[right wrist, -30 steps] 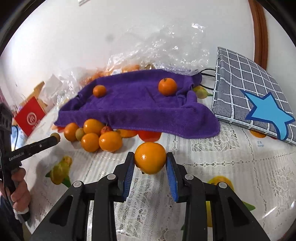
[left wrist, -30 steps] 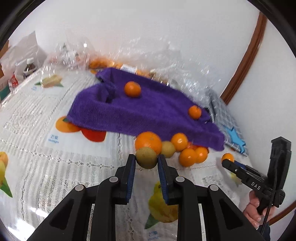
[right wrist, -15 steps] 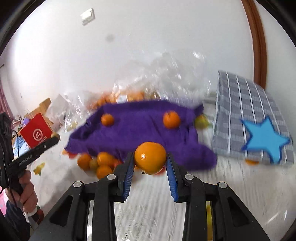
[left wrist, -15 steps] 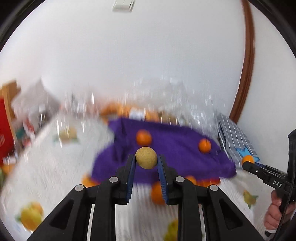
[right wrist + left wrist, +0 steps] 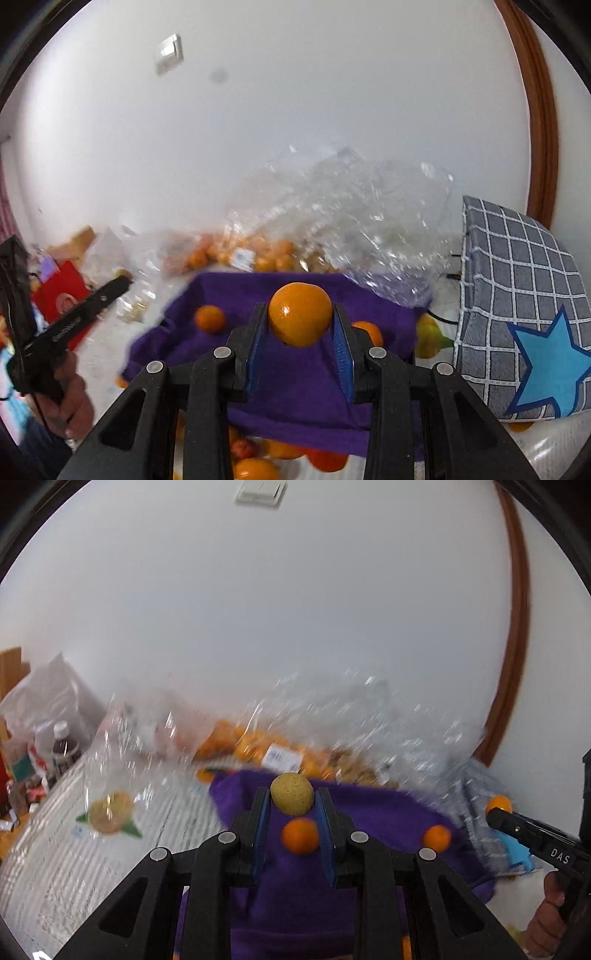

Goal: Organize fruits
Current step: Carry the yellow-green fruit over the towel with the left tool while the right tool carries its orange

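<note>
Left tool (image 5: 291, 805) clamps a brownish fruit (image 5: 291, 794), right tool (image 5: 300, 325) an orange (image 5: 300, 314), both above the purple towel (image 5: 295, 398), presumably for sorting.

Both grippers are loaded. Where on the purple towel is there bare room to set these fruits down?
Bare purple towel lies near its front edge and between the two oranges on it. Crowded: loose fruit pile below the edge, plastic bags behind.
</note>
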Available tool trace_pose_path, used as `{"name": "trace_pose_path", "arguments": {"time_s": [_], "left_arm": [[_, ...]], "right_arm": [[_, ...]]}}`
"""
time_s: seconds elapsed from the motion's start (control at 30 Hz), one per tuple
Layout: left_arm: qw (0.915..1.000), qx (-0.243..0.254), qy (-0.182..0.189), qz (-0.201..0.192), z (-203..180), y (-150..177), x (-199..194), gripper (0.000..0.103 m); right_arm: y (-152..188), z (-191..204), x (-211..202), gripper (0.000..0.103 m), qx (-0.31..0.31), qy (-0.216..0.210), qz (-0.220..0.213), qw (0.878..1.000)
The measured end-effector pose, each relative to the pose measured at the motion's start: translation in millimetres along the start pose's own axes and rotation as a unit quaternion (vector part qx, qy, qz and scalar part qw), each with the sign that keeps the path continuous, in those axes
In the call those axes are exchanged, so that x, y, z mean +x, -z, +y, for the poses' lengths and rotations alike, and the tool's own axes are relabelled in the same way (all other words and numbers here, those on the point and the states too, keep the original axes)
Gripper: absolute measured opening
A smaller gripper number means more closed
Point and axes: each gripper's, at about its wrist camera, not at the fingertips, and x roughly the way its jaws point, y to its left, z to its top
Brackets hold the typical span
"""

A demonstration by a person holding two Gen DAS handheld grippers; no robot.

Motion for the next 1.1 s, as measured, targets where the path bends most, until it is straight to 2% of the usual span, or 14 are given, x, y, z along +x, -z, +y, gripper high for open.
{"name": "trace_pose_path", "arguments": {"time_s": [0.17, 0.33, 0.5, 0.7, 0.9, 1.1], "left_arm": [[0.9993, 0.009, -0.002, 0.037, -3, 17, 24, 0.024], [0.9986, 0.025, 0.002, 0.047, -10, 23, 28, 0.024], [0.9969, 0.003, 0.011, 0.078, -2, 24, 41, 0.024], [0.9924, -0.026, 0.026, 0.117, 10, 27, 55, 0.024], [0.9909, -0.016, 0.034, 0.129, 5, 30, 57, 0.024], [0.99, -0.001, 0.041, 0.135, -2, 32, 58, 0.024]], "right_arm": [[20, -10, 32, 0.034, 0.005, 0.013, 0.041, 0.999], [27, -24, 40, 0.034, 0.019, 0.016, 0.043, 0.999], [34, -43, 49, 0.034, 0.044, 0.029, 0.061, 0.997], [40, -40, 54, 0.034, 0.023, 0.037, 0.078, 0.996], [47, -44, 65, 0.034, 0.026, 0.047, 0.106, 0.993], [47, -44, 67, 0.034, 0.024, 0.052, 0.11, 0.992]]}}
